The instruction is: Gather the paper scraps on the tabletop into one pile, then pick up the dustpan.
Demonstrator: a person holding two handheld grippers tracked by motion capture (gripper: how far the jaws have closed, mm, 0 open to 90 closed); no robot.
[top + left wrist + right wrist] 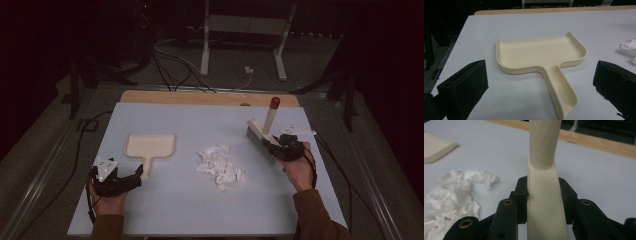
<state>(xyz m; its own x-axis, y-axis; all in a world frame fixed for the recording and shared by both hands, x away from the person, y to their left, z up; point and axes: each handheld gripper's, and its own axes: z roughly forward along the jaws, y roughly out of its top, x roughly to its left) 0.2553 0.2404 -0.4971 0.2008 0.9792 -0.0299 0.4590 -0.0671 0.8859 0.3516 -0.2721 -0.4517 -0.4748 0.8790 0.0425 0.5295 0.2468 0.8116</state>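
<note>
Right gripper (278, 146) is pinching the brush (263, 134) by its cream back, handle rising just ahead of the jaws; paper scraps (220, 164) are lying to its left. Left gripper (134, 176) is resting spread, with the dustpan (541, 62) handle lying between its jaws, untouched.

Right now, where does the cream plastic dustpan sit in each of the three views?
High view: the cream plastic dustpan lies left of centre, handle toward the left tool.
Left gripper view: centre, between open jaws.
Right gripper view: a corner at the upper left edge.
Shared landmark: the white crumpled paper pile.
</note>
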